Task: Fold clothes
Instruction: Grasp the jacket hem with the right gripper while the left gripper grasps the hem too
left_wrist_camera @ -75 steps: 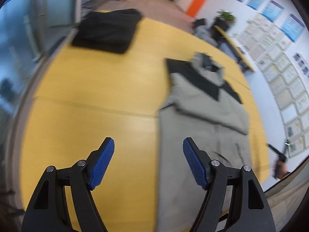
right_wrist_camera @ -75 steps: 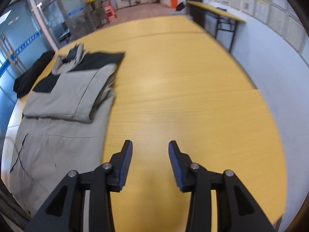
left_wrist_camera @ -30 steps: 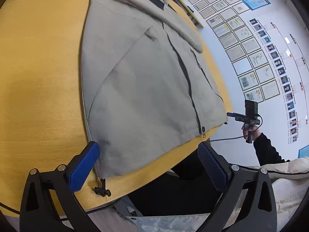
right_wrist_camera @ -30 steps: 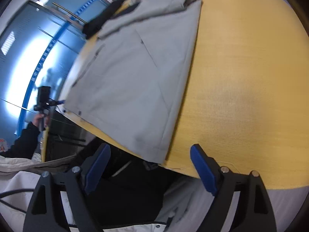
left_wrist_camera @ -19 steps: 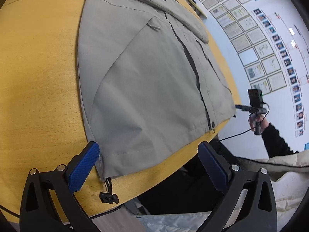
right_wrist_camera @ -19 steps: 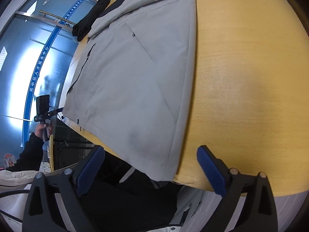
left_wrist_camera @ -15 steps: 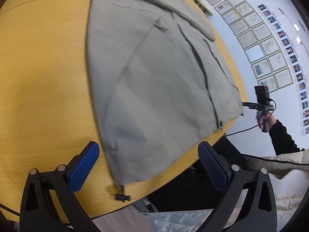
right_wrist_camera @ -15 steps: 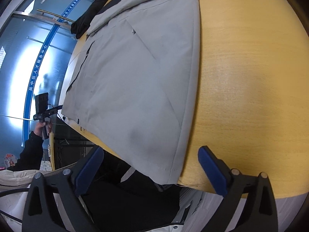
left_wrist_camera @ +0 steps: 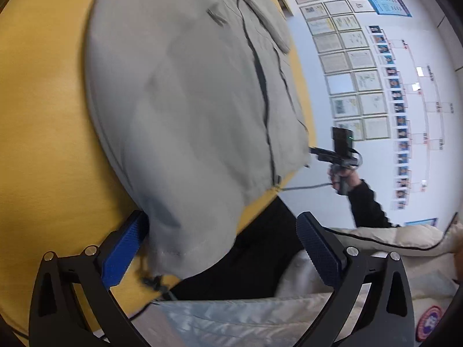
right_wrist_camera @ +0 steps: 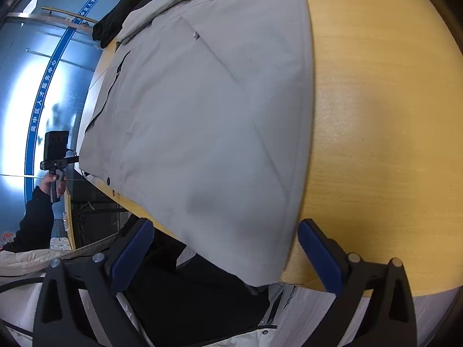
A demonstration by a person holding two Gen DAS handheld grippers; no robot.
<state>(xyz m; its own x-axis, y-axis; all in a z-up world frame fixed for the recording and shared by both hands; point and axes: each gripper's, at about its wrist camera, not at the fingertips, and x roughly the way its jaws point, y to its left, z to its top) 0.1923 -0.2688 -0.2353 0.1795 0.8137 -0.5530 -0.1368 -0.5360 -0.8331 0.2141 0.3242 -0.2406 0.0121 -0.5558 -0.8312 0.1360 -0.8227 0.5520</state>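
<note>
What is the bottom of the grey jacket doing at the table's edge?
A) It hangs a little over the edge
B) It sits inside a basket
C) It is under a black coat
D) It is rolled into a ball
A: in the right wrist view the grey jacket's bottom corner droops past the yellow table's edge, between the fingers of the open right claw.

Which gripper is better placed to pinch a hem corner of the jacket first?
Left. The left gripper is open with the grey jacket hem corner already between its fingers. The right gripper is open too, its corner just short of the pads.
</note>
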